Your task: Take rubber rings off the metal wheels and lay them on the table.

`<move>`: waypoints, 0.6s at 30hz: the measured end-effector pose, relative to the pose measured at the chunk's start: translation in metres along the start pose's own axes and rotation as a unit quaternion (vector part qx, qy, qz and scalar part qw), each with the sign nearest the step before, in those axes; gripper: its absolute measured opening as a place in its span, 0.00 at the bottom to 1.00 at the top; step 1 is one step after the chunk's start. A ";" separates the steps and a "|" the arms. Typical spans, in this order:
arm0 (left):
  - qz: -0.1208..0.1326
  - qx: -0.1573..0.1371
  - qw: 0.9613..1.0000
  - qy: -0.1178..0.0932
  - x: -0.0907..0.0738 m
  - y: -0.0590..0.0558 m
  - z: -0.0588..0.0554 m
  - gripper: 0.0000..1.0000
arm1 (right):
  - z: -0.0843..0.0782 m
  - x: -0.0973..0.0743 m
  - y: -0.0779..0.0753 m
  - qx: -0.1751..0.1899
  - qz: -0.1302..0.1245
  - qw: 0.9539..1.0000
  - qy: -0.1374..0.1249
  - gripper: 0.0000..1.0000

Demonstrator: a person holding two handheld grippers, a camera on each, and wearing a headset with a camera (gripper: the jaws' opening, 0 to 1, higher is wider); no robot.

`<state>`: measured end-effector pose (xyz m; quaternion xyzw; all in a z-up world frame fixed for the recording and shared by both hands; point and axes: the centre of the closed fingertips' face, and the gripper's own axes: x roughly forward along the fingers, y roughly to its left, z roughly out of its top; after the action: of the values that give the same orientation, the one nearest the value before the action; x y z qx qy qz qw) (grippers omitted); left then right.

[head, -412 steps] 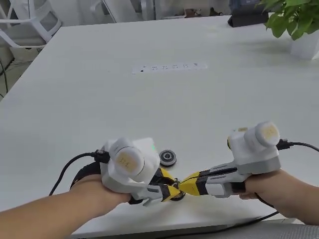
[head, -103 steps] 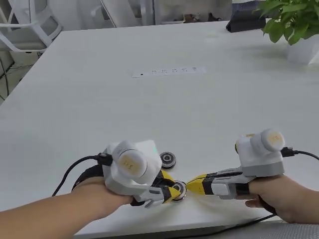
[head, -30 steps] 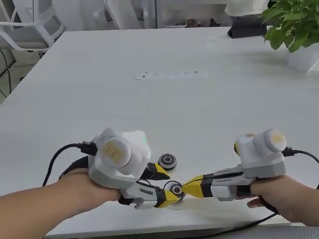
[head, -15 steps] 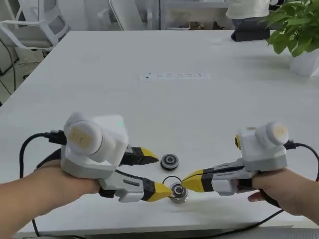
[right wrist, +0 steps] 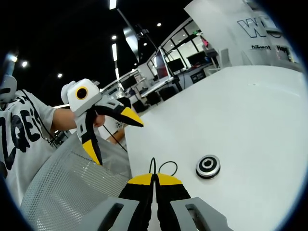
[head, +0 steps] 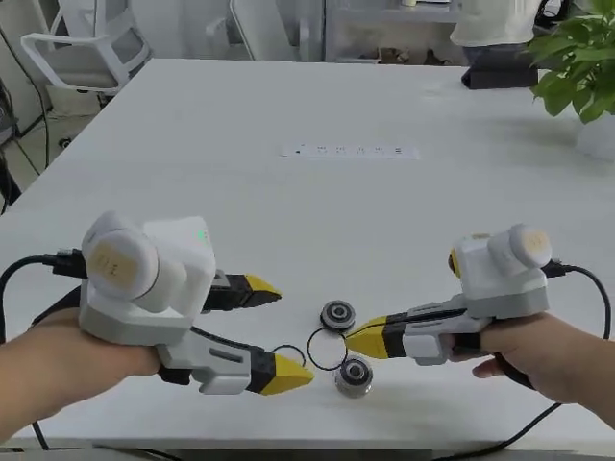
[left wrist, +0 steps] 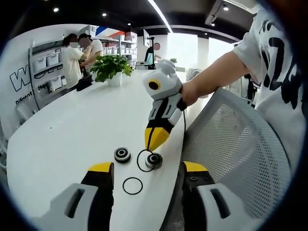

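I had the right gripper (head: 354, 336) pressed together on a black rubber ring (head: 310, 346), which hung from its yellow tips just above the white table (head: 288, 211), between the two metal wheels. The left gripper (head: 279, 329) was spread wide and held nothing. The near wheel (head: 354, 376) looked bare; the far wheel (head: 337, 314) looked to have its dark ring on. A second loose ring (left wrist: 123, 186) lay flat just ahead of the left jaws. Risks as I judged them: the pinch was at the very tips on a thin band, so it could slip or spring off early. Dropping it here could land it on a wheel or across the loose ring. Either wheel could roll if nudged, and the near one sat close to the table edge.
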<state>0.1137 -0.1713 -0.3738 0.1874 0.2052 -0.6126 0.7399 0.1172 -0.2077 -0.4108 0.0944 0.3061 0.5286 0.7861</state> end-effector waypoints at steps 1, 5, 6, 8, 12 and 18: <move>0.003 -0.001 1.000 0.000 -0.002 0.001 -0.001 0.55 | 0.000 0.001 0.000 0.000 0.000 1.000 0.001 0.00; 0.014 -0.010 1.000 -0.003 -0.010 0.006 -0.006 0.56 | 0.002 0.009 0.002 -0.003 0.006 1.000 0.006 0.00; 0.016 -0.012 1.000 -0.005 -0.012 0.007 -0.006 0.57 | 0.002 0.011 0.002 -0.003 0.007 1.000 0.008 0.00; 0.020 -0.021 1.000 -0.007 -0.016 0.008 -0.008 0.57 | 0.002 0.012 0.000 -0.004 0.009 1.000 0.010 0.00; 0.028 -0.027 0.999 -0.010 -0.022 0.011 -0.011 0.58 | 0.002 0.018 -0.002 -0.005 0.012 1.000 0.017 0.00; 0.037 -0.036 0.999 -0.015 -0.031 0.015 -0.015 0.59 | 0.002 0.027 -0.007 -0.007 0.013 1.000 0.027 0.00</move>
<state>0.1221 -0.1351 -0.3692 0.1584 0.2090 -0.5800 0.7713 0.1306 -0.1866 -0.4229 0.0791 0.3224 0.5434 0.7711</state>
